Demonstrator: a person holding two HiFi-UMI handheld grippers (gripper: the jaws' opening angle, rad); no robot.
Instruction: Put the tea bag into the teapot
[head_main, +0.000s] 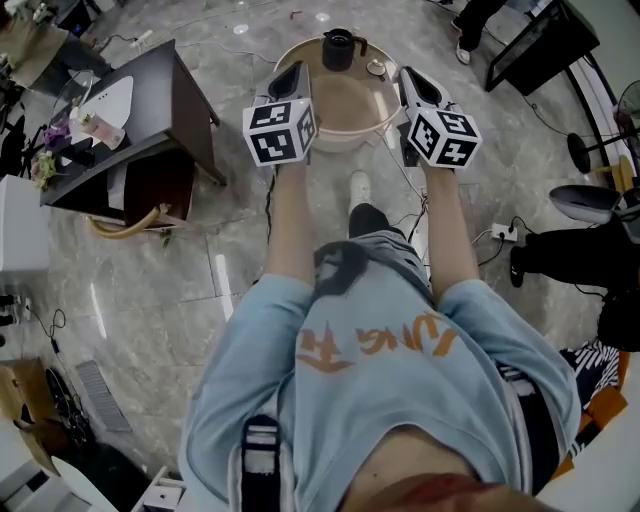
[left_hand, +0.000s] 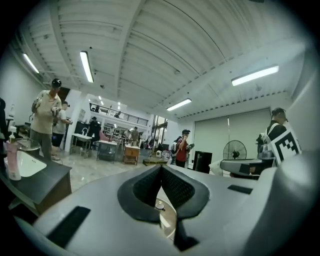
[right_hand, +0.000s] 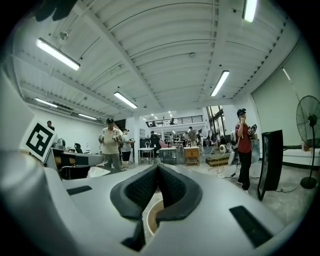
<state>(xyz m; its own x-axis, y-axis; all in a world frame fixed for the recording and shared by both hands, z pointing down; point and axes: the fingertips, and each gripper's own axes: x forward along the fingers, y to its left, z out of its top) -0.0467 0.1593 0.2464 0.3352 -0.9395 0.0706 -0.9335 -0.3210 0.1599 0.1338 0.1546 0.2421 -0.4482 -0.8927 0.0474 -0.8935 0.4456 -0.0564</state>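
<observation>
A dark teapot (head_main: 338, 48) stands at the far edge of a round beige table (head_main: 345, 120). A small round item (head_main: 376, 68) lies to its right; I cannot make out a tea bag. My left gripper (head_main: 290, 72) hovers over the table's left side, and my right gripper (head_main: 412, 78) over its right side. Both point level, out across the room. In the left gripper view the left gripper (left_hand: 161, 168) is shut with nothing between its pads. The right gripper (right_hand: 158, 167) is likewise shut and empty. Below each pair of jaws a sliver of the table (right_hand: 150, 220) shows.
A dark desk (head_main: 150, 110) with clutter stands to the left of the table. A power strip (head_main: 505, 232) and cables lie on the marble floor at right, near a seated person's legs (head_main: 570, 255). Fan bases (head_main: 590, 150) stand at far right. Several people (right_hand: 111, 145) stand across the hall.
</observation>
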